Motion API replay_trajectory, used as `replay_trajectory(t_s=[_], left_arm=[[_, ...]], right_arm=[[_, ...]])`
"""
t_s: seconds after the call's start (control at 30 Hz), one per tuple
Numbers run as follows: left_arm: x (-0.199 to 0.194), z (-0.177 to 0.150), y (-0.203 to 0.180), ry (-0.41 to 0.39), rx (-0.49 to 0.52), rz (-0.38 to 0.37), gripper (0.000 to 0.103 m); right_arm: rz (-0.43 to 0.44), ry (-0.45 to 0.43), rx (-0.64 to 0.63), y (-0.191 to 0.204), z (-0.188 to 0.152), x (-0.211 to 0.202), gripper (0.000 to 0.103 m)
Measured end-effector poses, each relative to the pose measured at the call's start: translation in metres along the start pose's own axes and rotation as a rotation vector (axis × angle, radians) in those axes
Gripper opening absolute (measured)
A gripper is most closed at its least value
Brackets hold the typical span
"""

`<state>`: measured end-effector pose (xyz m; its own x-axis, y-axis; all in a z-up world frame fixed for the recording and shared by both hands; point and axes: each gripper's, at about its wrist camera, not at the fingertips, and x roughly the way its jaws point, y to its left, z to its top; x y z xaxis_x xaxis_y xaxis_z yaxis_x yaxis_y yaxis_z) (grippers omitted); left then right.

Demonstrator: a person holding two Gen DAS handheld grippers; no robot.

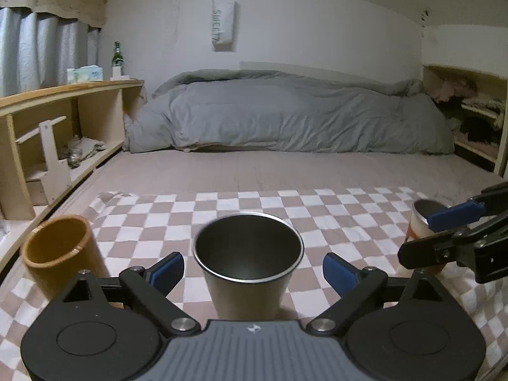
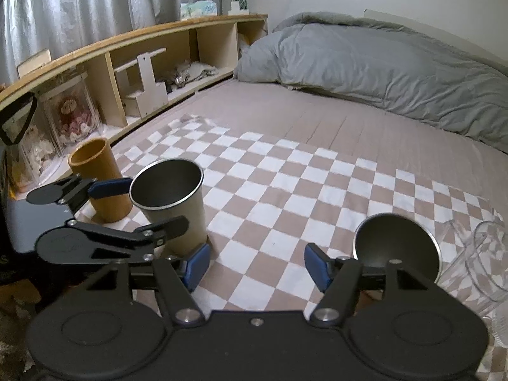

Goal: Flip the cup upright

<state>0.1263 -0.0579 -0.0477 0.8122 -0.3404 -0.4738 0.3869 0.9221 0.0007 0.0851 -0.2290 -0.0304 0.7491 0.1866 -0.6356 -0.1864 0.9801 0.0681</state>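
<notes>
A steel cup stands upright on the checkered cloth, mouth up. My left gripper is open, its blue pads on either side of the cup without touching it. The same cup shows in the right wrist view, between the left gripper's fingers. My right gripper is open and empty over the cloth. It also shows at the right edge of the left wrist view. A second steel cup stands by the right finger.
An orange-brown cylindrical cup stands upright left of the steel cup. A clear glass cup stands at the far right. A wooden shelf runs along the left. A grey duvet lies at the back of the bed.
</notes>
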Motion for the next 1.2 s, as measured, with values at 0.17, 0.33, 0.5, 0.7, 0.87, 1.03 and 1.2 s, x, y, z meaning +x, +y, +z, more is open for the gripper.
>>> replay_trajectory(t_s=[0.17,0.33,0.5,0.7,0.87,1.03,1.2], left_arm=[[-0.025,0.018,-0.003,-0.016,-0.005,0.043,0.099],[-0.055,0.031,-0.005,-0.024,-0.03,0.066,0.103],[-0.08,0.037,-0.007,-0.024,-0.051,0.101,0.103],[-0.106,0.037,-0.007,-0.014,-0.059,0.105,0.103],[-0.124,0.023,-0.009,-0.011,-0.055,0.121,0.103],[-0.134,0.011,-0.007,0.0,-0.08,0.135,0.103],[-0.142,-0.002,-0.011,-0.003,-0.088,0.164,0.103]], right_arm=[[-0.037,-0.035,0.023,-0.003,0.006,-0.016,0.083],[-0.075,-0.044,0.021,0.0,0.007,-0.03,0.09],[-0.087,-0.079,-0.005,0.009,0.011,-0.054,0.099],[-0.106,-0.128,-0.032,0.018,0.011,-0.082,0.103],[-0.118,-0.142,-0.041,0.026,-0.006,-0.093,0.103],[-0.153,-0.174,-0.03,0.032,-0.028,-0.101,0.103],[-0.176,-0.195,0.0,0.033,-0.046,-0.105,0.103]])
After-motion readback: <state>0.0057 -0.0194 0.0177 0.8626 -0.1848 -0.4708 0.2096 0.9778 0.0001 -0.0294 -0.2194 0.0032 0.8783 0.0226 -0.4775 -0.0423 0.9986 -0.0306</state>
